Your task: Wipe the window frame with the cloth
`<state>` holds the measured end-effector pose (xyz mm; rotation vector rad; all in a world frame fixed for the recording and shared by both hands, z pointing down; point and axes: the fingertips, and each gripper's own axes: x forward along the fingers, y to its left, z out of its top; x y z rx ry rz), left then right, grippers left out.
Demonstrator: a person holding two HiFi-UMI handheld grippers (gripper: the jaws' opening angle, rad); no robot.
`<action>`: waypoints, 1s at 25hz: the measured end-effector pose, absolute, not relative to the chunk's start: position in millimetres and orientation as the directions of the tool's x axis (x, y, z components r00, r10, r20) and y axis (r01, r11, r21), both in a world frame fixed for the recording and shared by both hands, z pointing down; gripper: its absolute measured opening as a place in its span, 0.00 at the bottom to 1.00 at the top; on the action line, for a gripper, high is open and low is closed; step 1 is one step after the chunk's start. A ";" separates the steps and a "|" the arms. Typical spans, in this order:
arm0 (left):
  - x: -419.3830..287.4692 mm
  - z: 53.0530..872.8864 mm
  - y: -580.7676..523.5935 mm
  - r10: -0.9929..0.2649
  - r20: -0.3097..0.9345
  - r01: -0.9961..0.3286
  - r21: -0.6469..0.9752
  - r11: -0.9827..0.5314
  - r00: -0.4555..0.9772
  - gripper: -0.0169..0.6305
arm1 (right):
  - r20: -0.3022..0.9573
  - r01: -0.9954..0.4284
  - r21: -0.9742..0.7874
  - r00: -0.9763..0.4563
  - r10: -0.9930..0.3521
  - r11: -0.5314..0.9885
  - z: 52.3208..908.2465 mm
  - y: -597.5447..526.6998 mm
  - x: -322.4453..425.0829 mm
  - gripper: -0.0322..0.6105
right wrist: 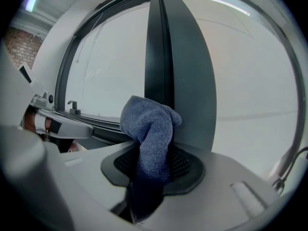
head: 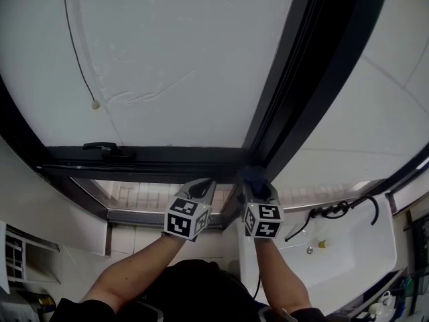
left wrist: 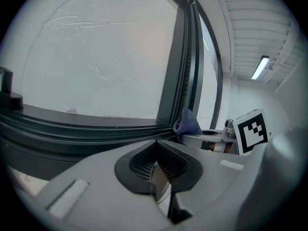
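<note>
A blue cloth (right wrist: 149, 143) is bunched between the jaws of my right gripper (right wrist: 153, 163), which is shut on it. The cloth (head: 252, 175) presses against the dark window frame (head: 281, 113) where the upright post meets the bottom rail (head: 147, 158). In the left gripper view the cloth (left wrist: 187, 123) shows at that same corner. My left gripper (head: 201, 192) sits just left of the right one (head: 258, 192), below the bottom rail. Its jaws are shut with nothing between them (left wrist: 156, 170).
A black window handle (head: 100, 148) sits on the bottom rail at the left. A thin cord with a small bead (head: 96, 104) hangs over the frosted pane. A white sink (head: 335, 253) with a black tap (head: 332, 211) lies at the lower right.
</note>
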<state>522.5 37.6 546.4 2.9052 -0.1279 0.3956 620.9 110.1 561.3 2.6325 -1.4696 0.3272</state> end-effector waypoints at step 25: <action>507.7 520.2 39.7 0.002 0.243 -0.040 0.169 -0.985 0.970 0.02 | 0.264 -0.816 -0.080 0.536 -0.801 -0.573 559.6 146.1 605.9 0.25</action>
